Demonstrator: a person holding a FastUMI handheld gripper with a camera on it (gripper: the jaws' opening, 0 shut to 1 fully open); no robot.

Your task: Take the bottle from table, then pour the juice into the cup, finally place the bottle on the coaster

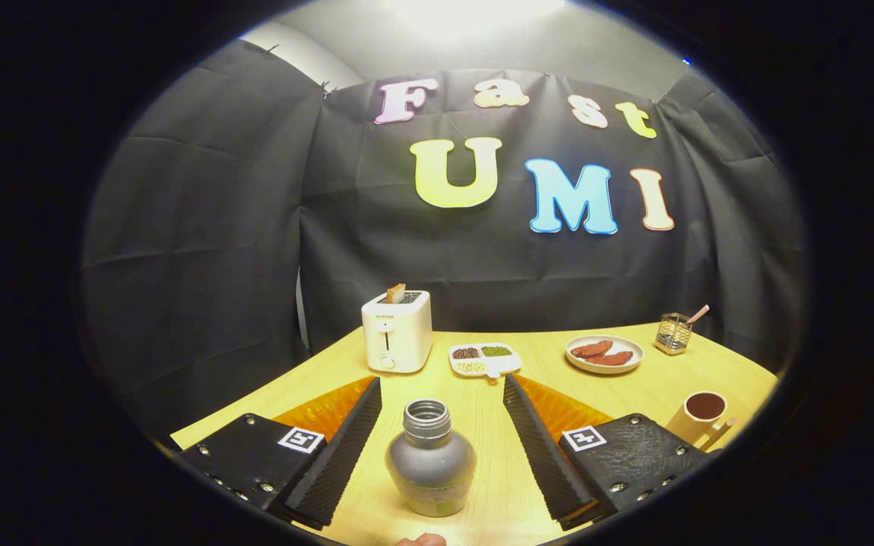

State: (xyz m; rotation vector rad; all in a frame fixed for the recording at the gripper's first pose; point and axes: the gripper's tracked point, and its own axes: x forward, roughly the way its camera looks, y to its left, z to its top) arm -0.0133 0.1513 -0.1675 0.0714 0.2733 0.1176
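A grey bottle (430,460) with an open threaded neck stands upright on the wooden table (475,394), between my two fingers. My gripper (442,390) is open: the left finger (342,447) and the right finger (539,447) flank the bottle with a gap on each side, touching neither. A cream cup (701,415) holding dark liquid stands beyond and to the right of the right finger, near the table's right edge. A flat pale piece beside its base may be the coaster; I cannot tell.
At the back of the table stand a white toaster (397,331) with a slice in it, a divided dish (485,359) of beans, a plate (604,354) with reddish food and a small wire holder (673,334). Black cloth walls close the booth.
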